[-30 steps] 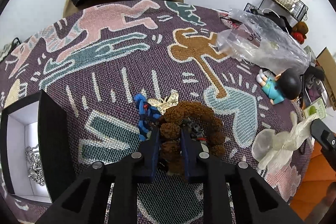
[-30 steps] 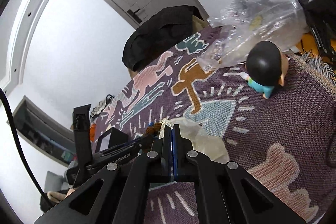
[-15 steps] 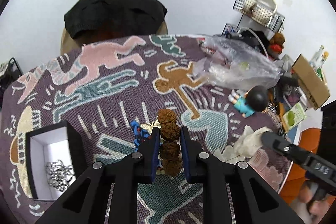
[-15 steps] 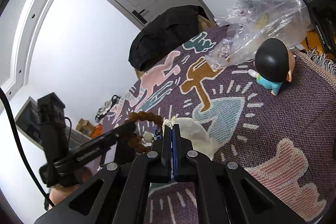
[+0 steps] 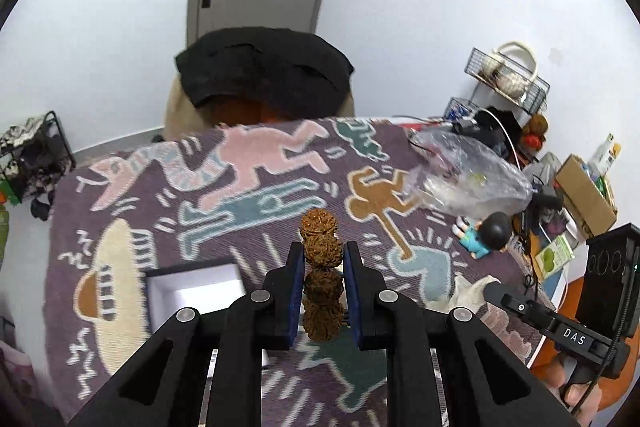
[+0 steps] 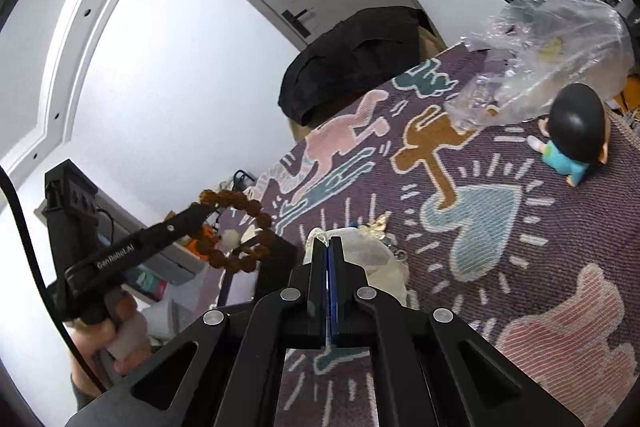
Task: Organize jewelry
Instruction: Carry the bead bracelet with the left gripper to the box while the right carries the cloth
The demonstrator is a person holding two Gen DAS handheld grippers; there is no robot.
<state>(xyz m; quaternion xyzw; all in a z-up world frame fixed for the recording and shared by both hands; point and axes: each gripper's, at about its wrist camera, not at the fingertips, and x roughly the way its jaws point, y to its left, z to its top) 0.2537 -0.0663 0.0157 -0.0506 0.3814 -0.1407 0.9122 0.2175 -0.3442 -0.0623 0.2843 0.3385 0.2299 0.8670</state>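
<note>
My left claw (image 5: 323, 259) is clamped on the brown bead bracelet (image 5: 322, 279), held in the air above the patterned surface (image 5: 256, 187). In the left wrist view I see only a column of rough beads between the blue pads; the rest of the loop is hidden behind my own fingers. The right wrist view shows the whole ring (image 6: 236, 227) hanging off the claw tip. Below and left sits the open white box (image 5: 196, 291), its near half cut off by my claw, so I cannot tell what lies inside.

My right claw (image 6: 328, 247) is pressed together on the neck of a pale pouch (image 6: 372, 259); the pinch itself is hard to make out. Just beyond the pouch a small gold ornament (image 6: 378, 225) peeks out, partly covered. A crumpled plastic bag (image 6: 552, 55) and a black-haired figurine (image 6: 572, 131) lie farther right.
</note>
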